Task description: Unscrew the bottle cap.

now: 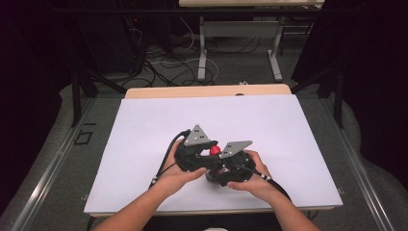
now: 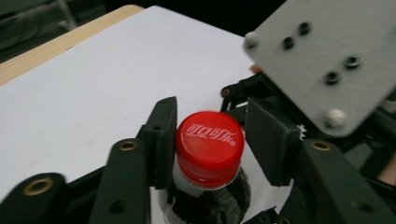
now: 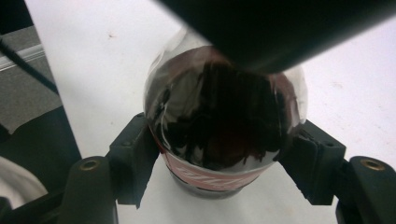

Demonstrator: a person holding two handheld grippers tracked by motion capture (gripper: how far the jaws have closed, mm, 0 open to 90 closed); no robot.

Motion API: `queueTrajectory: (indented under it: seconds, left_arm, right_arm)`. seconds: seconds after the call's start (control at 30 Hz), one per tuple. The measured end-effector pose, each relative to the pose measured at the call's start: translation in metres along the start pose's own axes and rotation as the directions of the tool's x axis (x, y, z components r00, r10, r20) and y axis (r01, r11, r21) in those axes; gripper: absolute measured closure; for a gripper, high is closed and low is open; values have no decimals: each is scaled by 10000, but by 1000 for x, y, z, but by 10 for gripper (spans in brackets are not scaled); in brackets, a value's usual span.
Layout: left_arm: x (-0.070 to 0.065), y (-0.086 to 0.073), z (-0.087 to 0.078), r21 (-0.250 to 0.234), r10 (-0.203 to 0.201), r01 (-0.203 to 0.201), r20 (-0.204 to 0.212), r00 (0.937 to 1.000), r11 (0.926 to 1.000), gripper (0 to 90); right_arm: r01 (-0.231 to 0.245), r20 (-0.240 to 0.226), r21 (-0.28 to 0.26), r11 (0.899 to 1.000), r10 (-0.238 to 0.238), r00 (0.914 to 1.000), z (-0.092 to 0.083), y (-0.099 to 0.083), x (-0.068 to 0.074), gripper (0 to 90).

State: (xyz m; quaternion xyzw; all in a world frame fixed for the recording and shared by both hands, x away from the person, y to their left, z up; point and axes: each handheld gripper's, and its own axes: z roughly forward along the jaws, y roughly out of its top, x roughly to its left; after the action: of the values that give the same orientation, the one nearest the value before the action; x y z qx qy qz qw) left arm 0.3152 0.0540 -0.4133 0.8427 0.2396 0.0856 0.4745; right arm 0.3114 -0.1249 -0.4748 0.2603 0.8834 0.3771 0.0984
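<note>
Hiding most of the cola bottle: both tongs, hands.

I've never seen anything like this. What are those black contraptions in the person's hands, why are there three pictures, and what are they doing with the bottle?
A person holds two hand-held black two-jaw grippers, tools that pinch like tongs. The high view looks down from above on the white-covered table, with both hands working close together. The other two pictures come from small cameras riding on each tool.

The right gripper is clamped on the body of a clear plastic bottle of dark cola, keeping it upright. In the left gripper view, the left gripper sits around the bottle's red screw cap: one pad touches it, the other stands slightly off, so that grip is loose. The grey three-cornered plate belongs to the other tool.
</note>
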Motion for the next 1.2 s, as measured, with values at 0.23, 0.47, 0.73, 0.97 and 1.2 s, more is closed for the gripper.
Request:
queueTrajectory:
  seconds: [0.23, 0.47, 0.73, 0.97, 1.2]
  left_arm:
    - [29, -4, -1, -161, 77, -42, 2265, 9740, 9999, 594]
    - [8, -6, 0, -378, -249, 256, 191, 9995, 9990, 612]
    - [-5, -1, -1, -429, -337, 314, -549, 9979, 9986, 499]
    - [17, -2, -11, -340, -146, 179, 964, 9952, 9993, 545]
    - [15, -1, -5, -271, 2, 23, 937, 9956, 9996, 579]
  right_arm:
    - [388, -298, -266, 9989, -396, 9988, 0, 1, 2, 317]
    - [34, 138, -119, 9999, -33, 9999, 2, 1, 2, 318]
    - [-69, 34, 2, 10000, 69, 10000, 0, 1, 0, 318]
    - [-11, -219, -185, 9998, 7, 9998, -2, 2, 0, 317]
    - [43, -178, -240, 9997, -47, 9998, 0, 2, 2, 318]
